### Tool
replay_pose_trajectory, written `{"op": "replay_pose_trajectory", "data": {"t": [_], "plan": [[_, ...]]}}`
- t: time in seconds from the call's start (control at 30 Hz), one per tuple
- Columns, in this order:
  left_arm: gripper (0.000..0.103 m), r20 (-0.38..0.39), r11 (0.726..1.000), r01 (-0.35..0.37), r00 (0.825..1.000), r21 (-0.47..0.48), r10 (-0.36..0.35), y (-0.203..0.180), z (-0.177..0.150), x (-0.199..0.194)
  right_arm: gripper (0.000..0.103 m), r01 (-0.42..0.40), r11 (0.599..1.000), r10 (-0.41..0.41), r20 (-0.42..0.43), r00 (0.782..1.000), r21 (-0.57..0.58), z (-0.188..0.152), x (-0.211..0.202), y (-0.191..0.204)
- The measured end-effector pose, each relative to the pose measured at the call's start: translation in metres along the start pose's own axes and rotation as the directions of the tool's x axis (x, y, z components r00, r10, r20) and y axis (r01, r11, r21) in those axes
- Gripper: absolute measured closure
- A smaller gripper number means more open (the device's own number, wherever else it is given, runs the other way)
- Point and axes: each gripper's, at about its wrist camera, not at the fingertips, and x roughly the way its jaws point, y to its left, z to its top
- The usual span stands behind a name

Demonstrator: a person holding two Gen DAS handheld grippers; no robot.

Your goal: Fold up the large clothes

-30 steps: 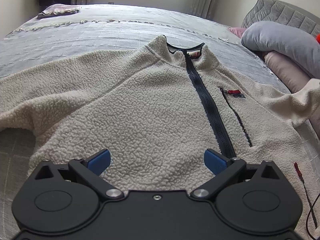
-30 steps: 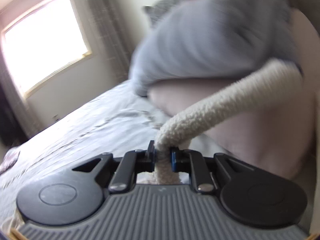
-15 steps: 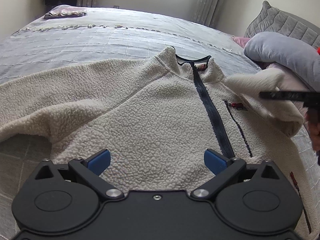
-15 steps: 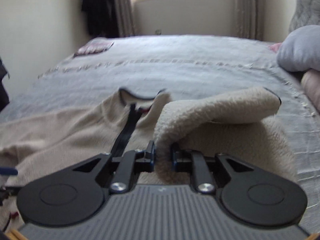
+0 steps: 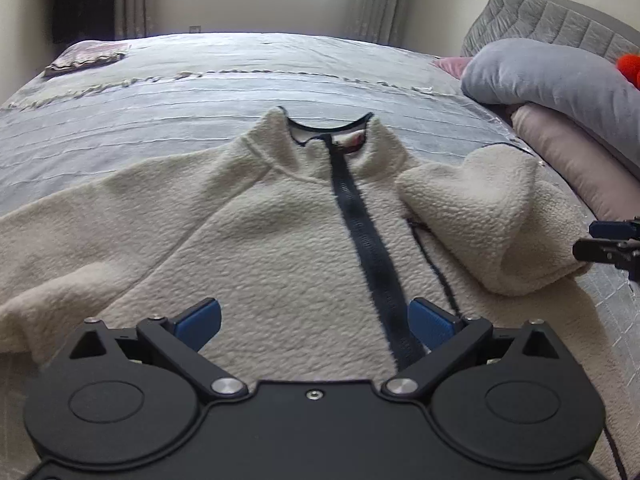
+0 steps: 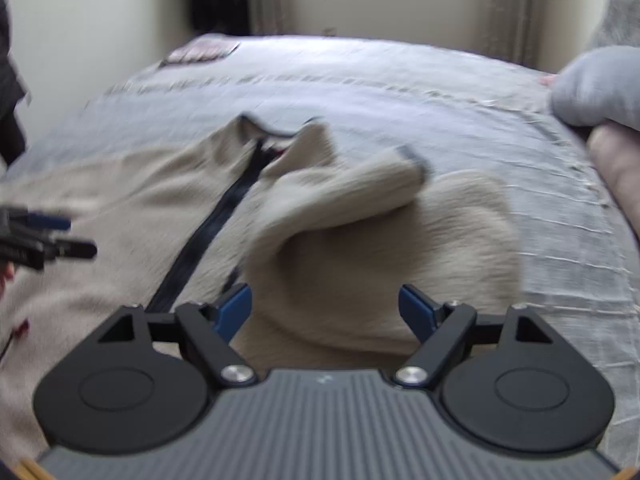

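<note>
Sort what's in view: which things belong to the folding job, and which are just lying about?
Job: cream fleece jacket, its folded-in sleeve, left gripper open, right gripper open.

Lying about: grey pillow, pink pillow, small folded cloth at the bed's far corner, grey bedspread.

right gripper (image 6: 325, 307) wide open over the fleece jacket (image 6: 120, 216), sleeve (image 6: 340, 192) flopped across it on the bed (image 6: 400, 80), kinda blurry

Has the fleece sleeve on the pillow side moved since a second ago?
Yes. The sleeve has come off the pillows and now lies folded inward on the jacket chest, beside the zipper.
</note>
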Motion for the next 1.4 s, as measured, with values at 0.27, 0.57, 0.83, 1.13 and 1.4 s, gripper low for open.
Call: {"op": "replay_pose_trajectory", "data": {"t": [0.27, 0.57, 0.83, 1.13, 1.4], "plan": [[0.005, 0.031, 0.983, 0.097, 0.994, 0.155, -0.103, -0.114, 0.027, 0.054, 0.051, 0.075, 0.955, -0.089, 0.035, 0.995, 0.286, -0.02, 0.01, -0.084], [0.065, 0.112, 0.997, -0.049, 0.993, 0.063, 0.042, -0.121, 0.042, 0.078, 0.05, 0.052, 0.949, -0.063, 0.025, 0.998, 0.312, -0.042, 0.02, -0.1], [0.041, -0.007, 1.0, 0.0, 1.0, -0.004, 0.0, 0.007, -0.005, 0.018, 0.022, 0.063, 0.954, -0.066, 0.0, 0.998, 0.294, -0.038, 0.014, -0.094], [0.016, 0.062, 0.981, 0.067, 0.996, -0.185, -0.056, 0.087, -0.02, 0.008, 0.014, 0.122, 0.94, -0.118, -0.034, 0.992, 0.317, -0.043, 0.003, -0.102], [0.096, 0.189, 0.95, -0.009, 0.979, -0.313, 0.071, 0.084, 0.001, 0.001, 0.013, 0.163, 0.928, -0.167, -0.018, 0.986, 0.336, -0.032, 0.003, -0.111]]}}
